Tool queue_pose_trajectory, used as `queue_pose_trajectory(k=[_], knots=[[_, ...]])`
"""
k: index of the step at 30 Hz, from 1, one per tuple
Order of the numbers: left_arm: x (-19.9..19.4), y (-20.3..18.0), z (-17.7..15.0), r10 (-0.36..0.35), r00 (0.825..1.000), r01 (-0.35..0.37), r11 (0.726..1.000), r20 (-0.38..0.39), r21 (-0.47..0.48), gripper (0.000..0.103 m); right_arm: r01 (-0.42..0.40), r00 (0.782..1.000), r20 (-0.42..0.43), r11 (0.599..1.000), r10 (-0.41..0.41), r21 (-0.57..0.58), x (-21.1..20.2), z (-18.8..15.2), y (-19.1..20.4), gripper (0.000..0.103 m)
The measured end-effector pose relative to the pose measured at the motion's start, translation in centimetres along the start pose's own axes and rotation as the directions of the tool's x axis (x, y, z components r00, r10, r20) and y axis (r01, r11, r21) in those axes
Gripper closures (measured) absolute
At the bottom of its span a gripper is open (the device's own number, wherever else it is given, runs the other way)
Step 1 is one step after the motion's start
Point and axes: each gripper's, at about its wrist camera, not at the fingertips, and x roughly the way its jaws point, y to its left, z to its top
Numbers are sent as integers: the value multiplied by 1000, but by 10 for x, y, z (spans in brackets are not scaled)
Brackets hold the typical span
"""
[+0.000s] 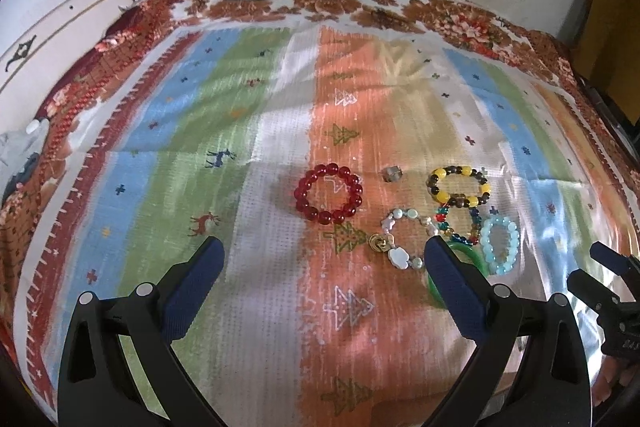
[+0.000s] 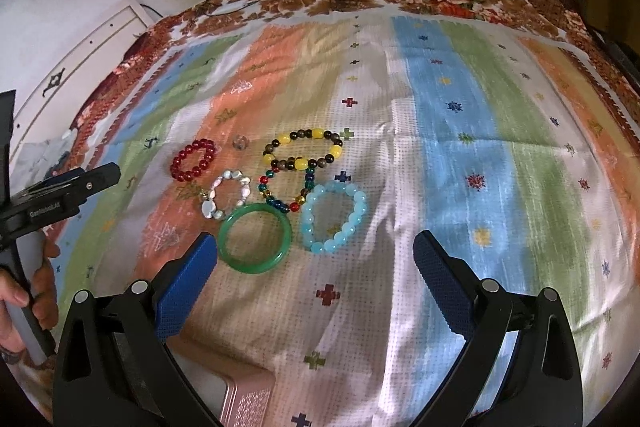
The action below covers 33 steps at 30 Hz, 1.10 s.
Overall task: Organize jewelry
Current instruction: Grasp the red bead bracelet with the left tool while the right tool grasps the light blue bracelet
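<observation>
— Which piece do you reckon goes first?

— I'd guess the green bangle [image 2: 255, 243]. It lies flat on the striped cloth [image 2: 460, 187] of what looks like a bed, nearest the front edge of all the jewelry, and it sits just ahead of the right gripper [image 2: 314, 259], a touch to the left of the gap. Its rim almost meets the left blue pad there.

— Does a ring like that have a long axis?

— None to speak of; it's round, so any approach angle serves. The jaws are spread wide, nothing between them.

— And the rest of the cluster?

— The pale blue bracelet [image 2: 334, 217] lies just right of the bangle, more squarely in front of that gap. Behind them the multicolour bead string [image 2: 285, 191] touches the yellow-and-brown bracelet [image 2: 303, 149]; the white pearl one [image 2: 229, 195] touches the bangle's far-left rim; the red bead bracelet [image 2: 193, 160] sits apart, further left, with a small lone bead [image 2: 239, 142] beside it.

— What about the left gripper [image 1: 324, 255]?

— Open as well, empty, pointing toward the red bracelet [image 1: 329, 198] and the pearl one [image 1: 402, 238]. The bangle is mostly hidden behind its right finger [image 1: 452, 279].

— So the right hand is nearer?

— For the bangle, I'd say so. There's a pink box [image 2: 244, 397] at the front edge under that gripper, possibly the destination, though I can't tell.
</observation>
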Motion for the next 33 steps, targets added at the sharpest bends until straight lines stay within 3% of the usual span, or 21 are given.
queue_pose_trajectory(k=[19,33], knots=[[56,20,16,-9,993,-3,995,-122,-99,6,33,987,-160,996,-20,77,57,10,-27,4],[92,27,23,-4,983,-20,991,-181,-132,10,93,974,-217,989,-67,113,83,14,-39,4]])
